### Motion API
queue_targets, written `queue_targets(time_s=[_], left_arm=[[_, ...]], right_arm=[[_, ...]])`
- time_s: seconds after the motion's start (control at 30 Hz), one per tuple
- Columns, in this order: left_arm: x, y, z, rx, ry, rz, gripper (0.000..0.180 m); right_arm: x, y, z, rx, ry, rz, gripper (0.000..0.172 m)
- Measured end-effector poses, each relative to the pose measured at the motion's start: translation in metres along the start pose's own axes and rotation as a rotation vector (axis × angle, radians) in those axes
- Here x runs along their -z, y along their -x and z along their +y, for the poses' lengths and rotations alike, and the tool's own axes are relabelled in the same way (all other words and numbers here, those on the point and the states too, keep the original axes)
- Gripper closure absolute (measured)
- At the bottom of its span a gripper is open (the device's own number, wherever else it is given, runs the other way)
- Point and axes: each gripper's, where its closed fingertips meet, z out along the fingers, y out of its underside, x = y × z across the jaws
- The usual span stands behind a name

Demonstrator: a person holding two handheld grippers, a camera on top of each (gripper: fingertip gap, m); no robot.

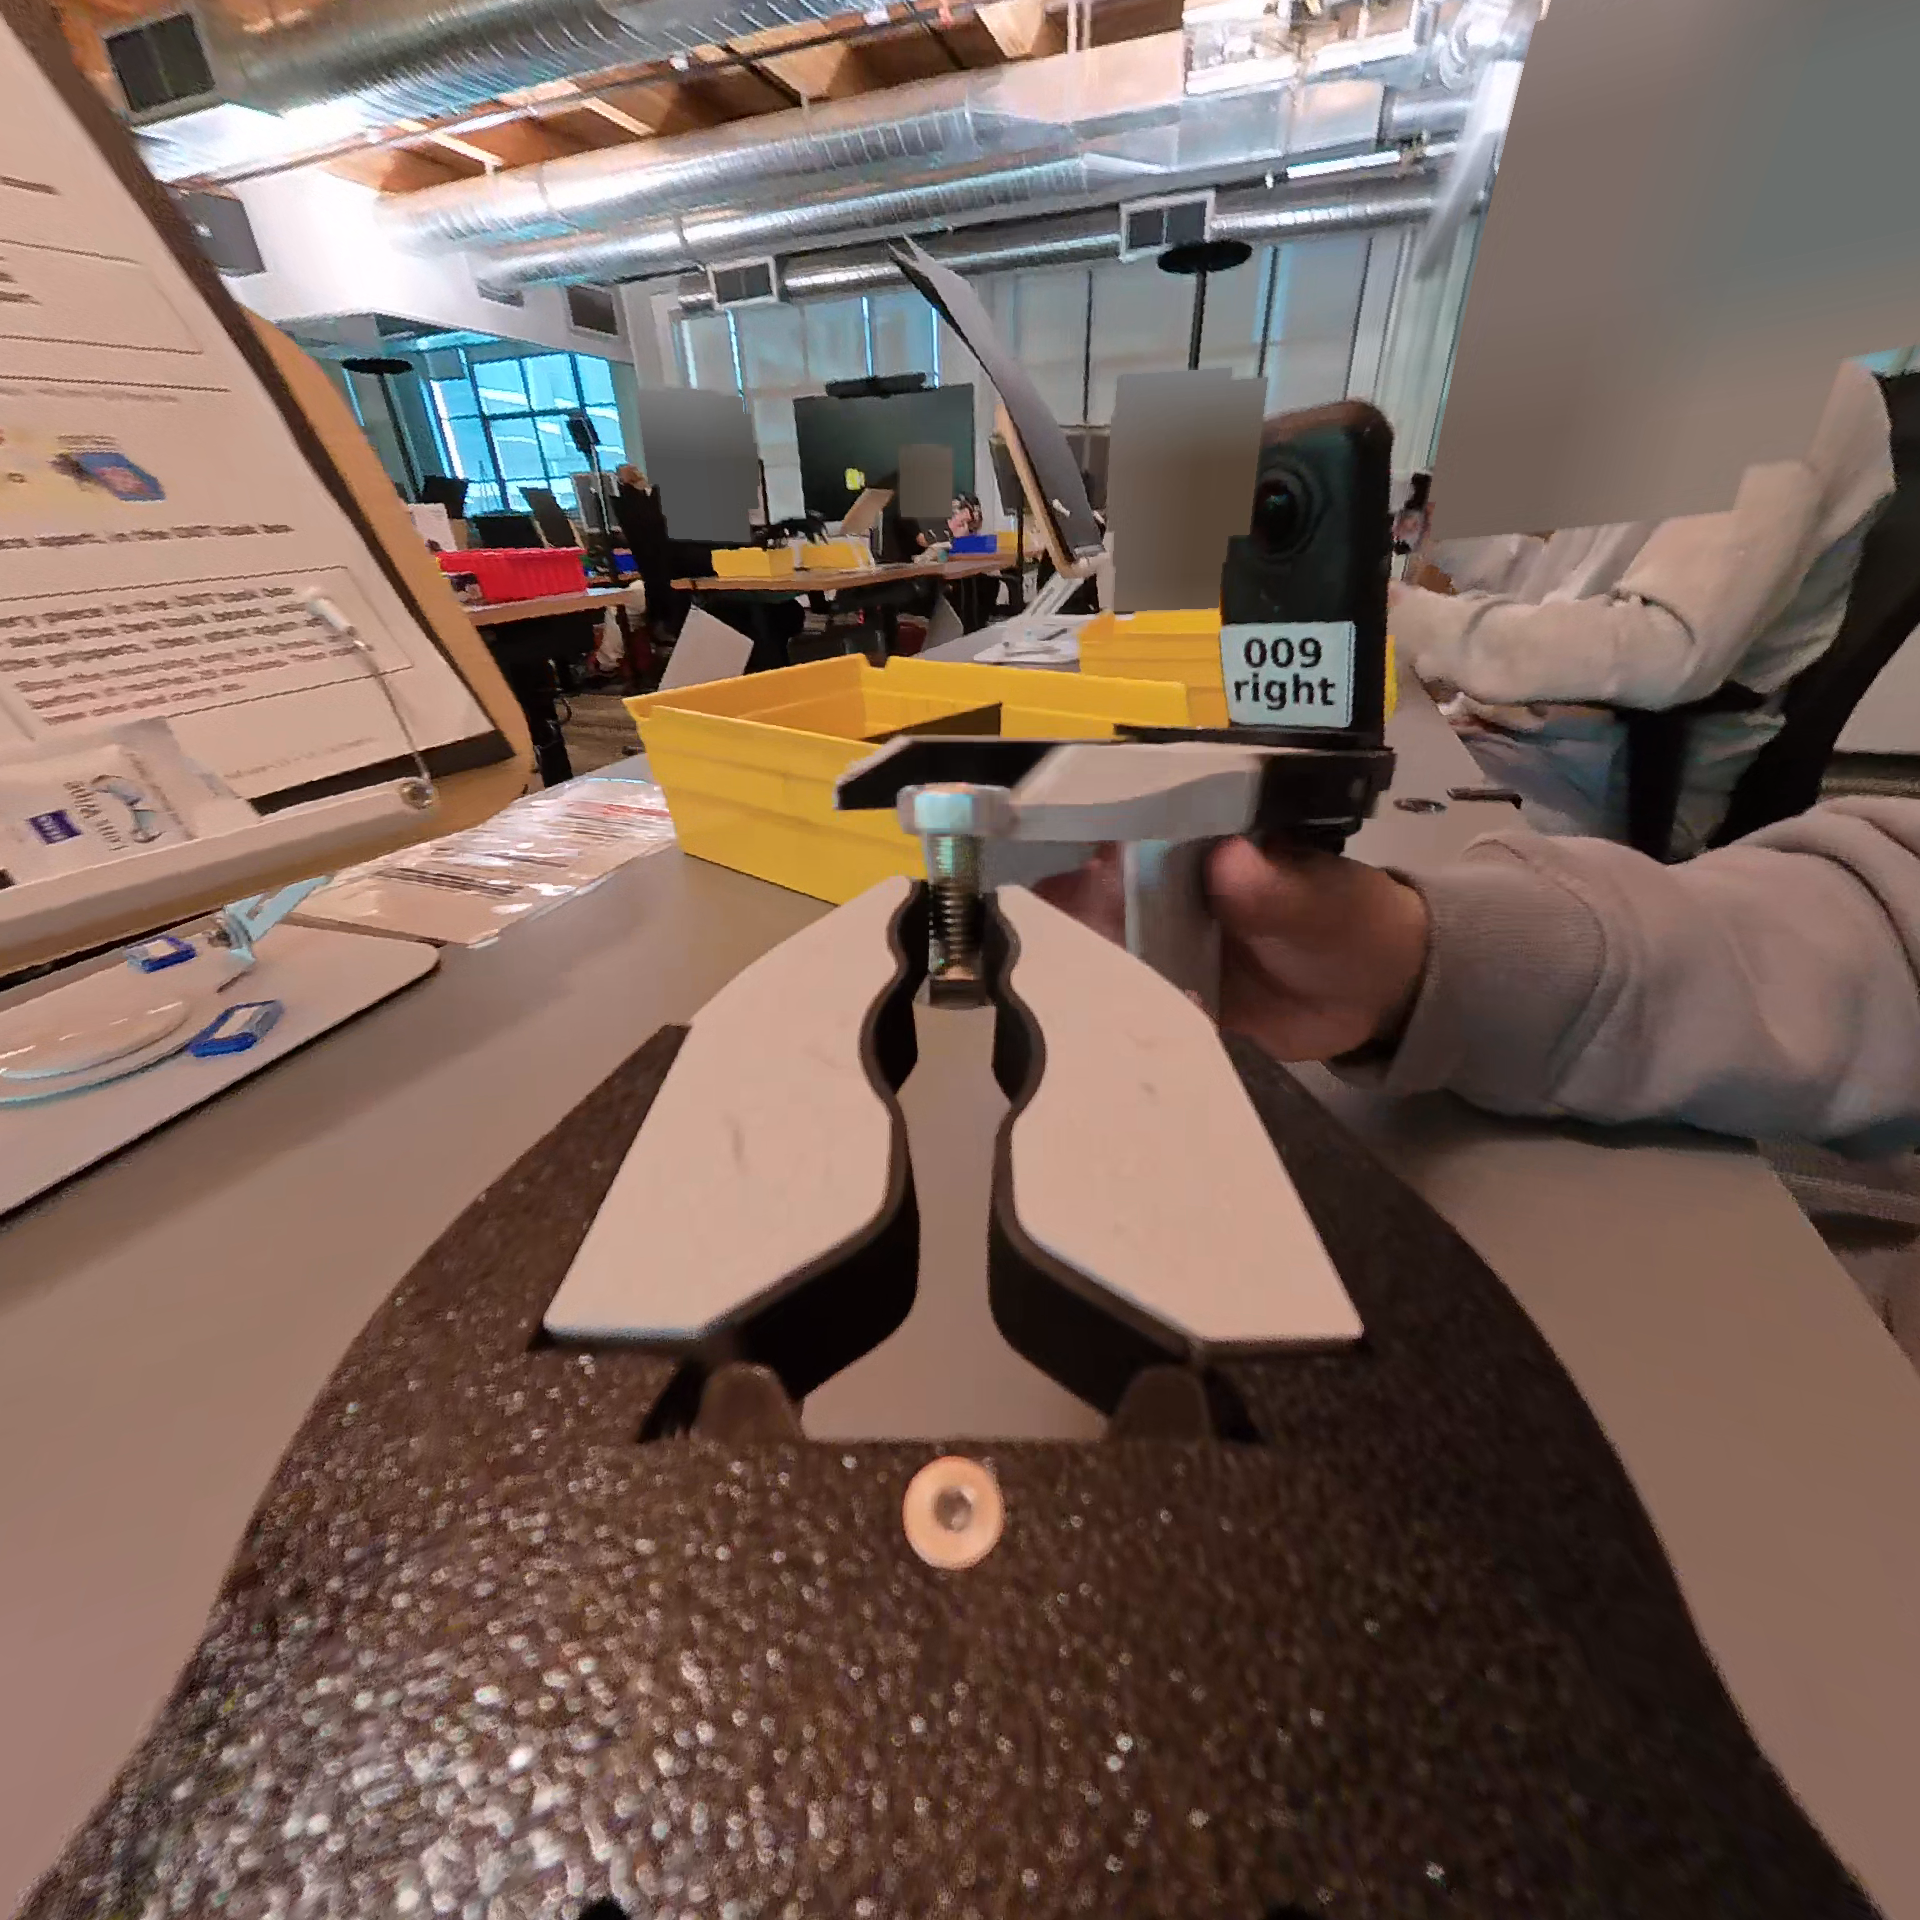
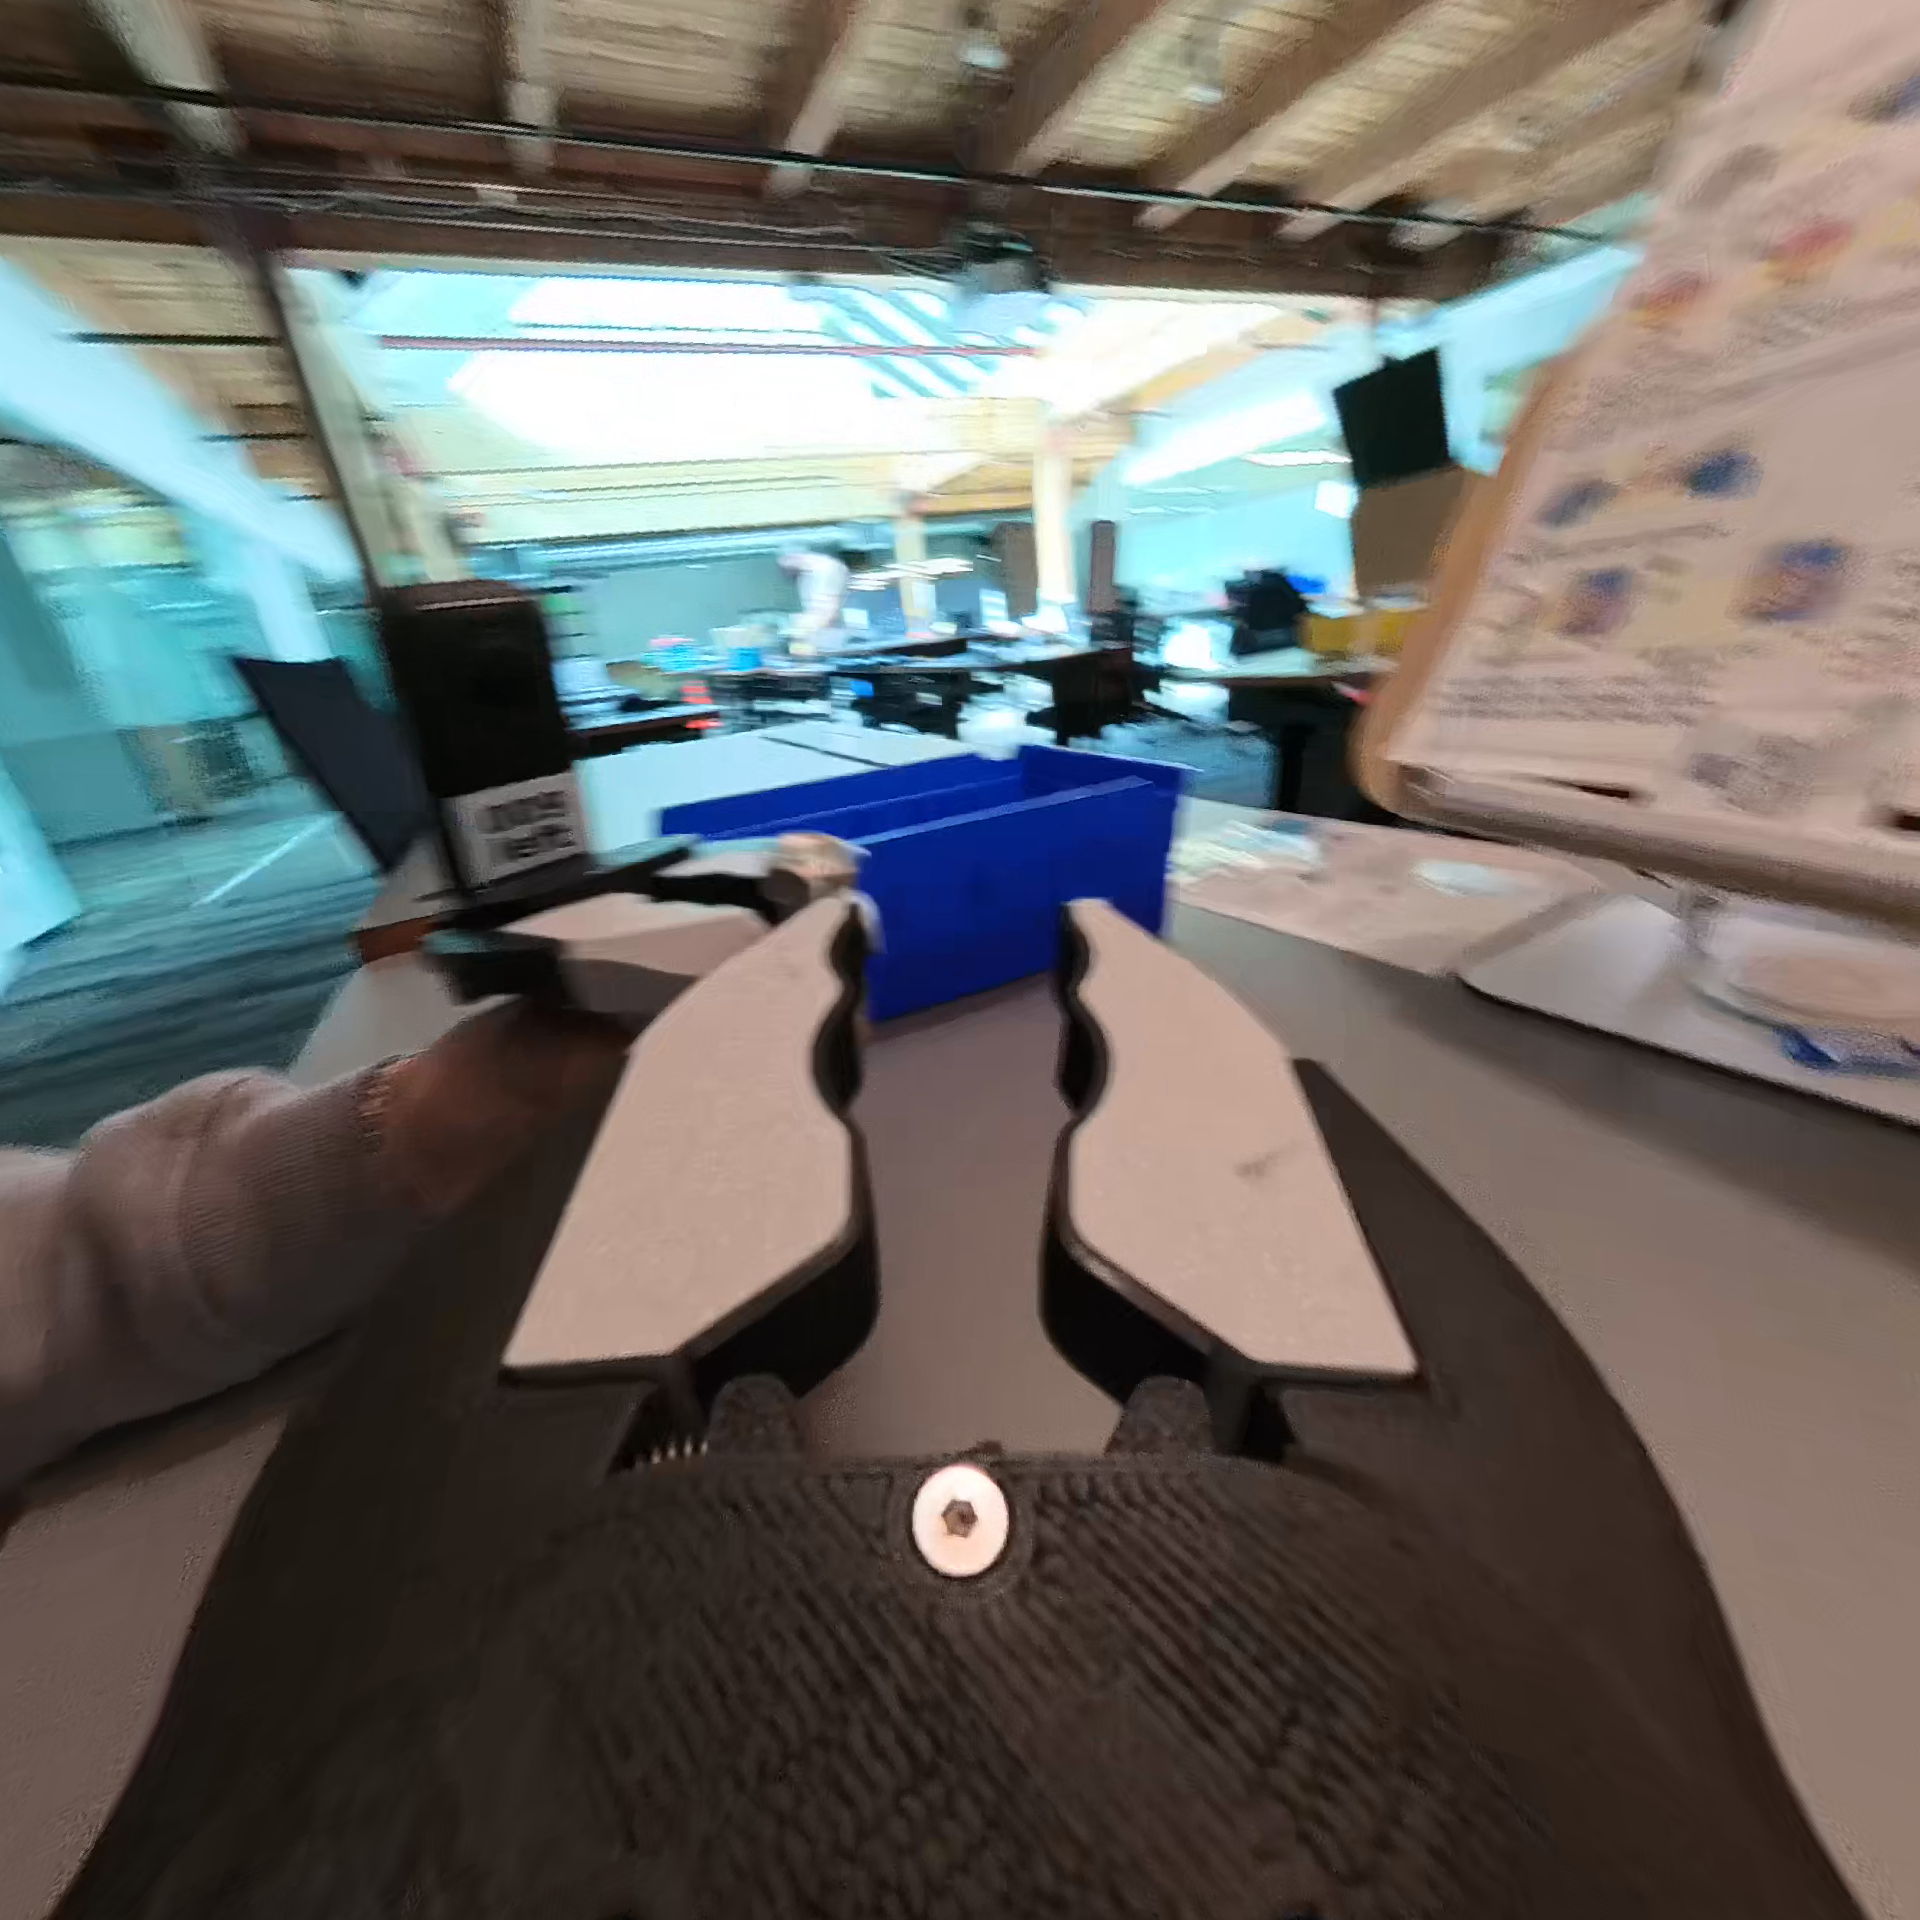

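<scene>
Item one: left gripper [image 1: 954, 935], tongs narrow, both pads pressed on the threaded shank of a steel hex bolt [image 1: 956, 883] that stands upright, head on top, well above the grey table [image 1: 675, 935]; gripping low on the thread leaves the head and upper shank exposed. Item two: right gripper [image 2: 961, 925], tongs wide and holding nothing, reaching in from the side at the level of the bolt head; in the left wrist view one of its fingers [image 1: 1091, 800] lies right beside the head, and whether it touches cannot be told (the right wrist view is blurred, with the bolt just outside the near fingertip, not between the pads). A hand [image 1: 1309, 956] in a grey sleeve grips its handle. Item three: yellow bin [image 1: 758, 800] on the table beyond the bolt, its contents hidden. Item four: blue bin [image 2: 997, 862], ahead of the right gripper, interior not visible. Item five: instruction board [image 1: 187, 540] propped on a stand at the table's edge, with clear packets [image 1: 499, 862] lying flat beside it.
</scene>
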Motion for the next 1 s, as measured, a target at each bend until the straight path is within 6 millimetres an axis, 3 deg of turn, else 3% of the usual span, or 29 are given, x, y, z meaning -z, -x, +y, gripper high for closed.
queue_targets(time_s=[0.07,0.3,0.4,0.57,0.6,0.63,0.7,0.87,1.0], left_arm=[[0.005,0.002,-0.007,0.020,-0.054,0.006,0.172],[-0.005,-0.005,0.002,-0.033,0.014,-0.001,0.172],[-0.010,-0.010,0.006,-0.063,0.044,0.003,0.172],[-0.009,-0.006,0.001,-0.030,0.000,-0.030,0.172],[-0.005,-0.003,-0.004,-0.005,-0.039,-0.032,0.172],[-0.001,-0.002,-0.011,0.025,-0.096,-0.021,0.172],[0.006,0.003,-0.019,0.064,-0.157,-0.024,0.172],[0.000,0.002,-0.010,0.052,-0.105,-0.030,0.172],[-0.007,-0.003,-0.001,-0.010,-0.033,-0.037,0.172]], right_arm=[[0.005,-0.015,0.001,-0.020,-0.011,0.062,0.134],[0.000,0.022,-0.011,-0.014,-0.071,-0.121,0.128],[-0.002,0.026,-0.008,0.011,-0.063,-0.117,0.130],[0.001,0.014,-0.011,-0.025,-0.073,-0.087,0.128],[0.002,0.008,-0.012,-0.035,-0.075,-0.064,0.132],[0.004,-0.007,-0.008,-0.041,-0.051,0.016,0.148],[0.006,-0.020,0.000,-0.050,-0.005,0.060,0.130],[0.004,0.011,-0.019,-0.102,-0.117,-0.097,0.127],[-0.001,0.024,-0.015,-0.039,-0.089,-0.113,0.129]])
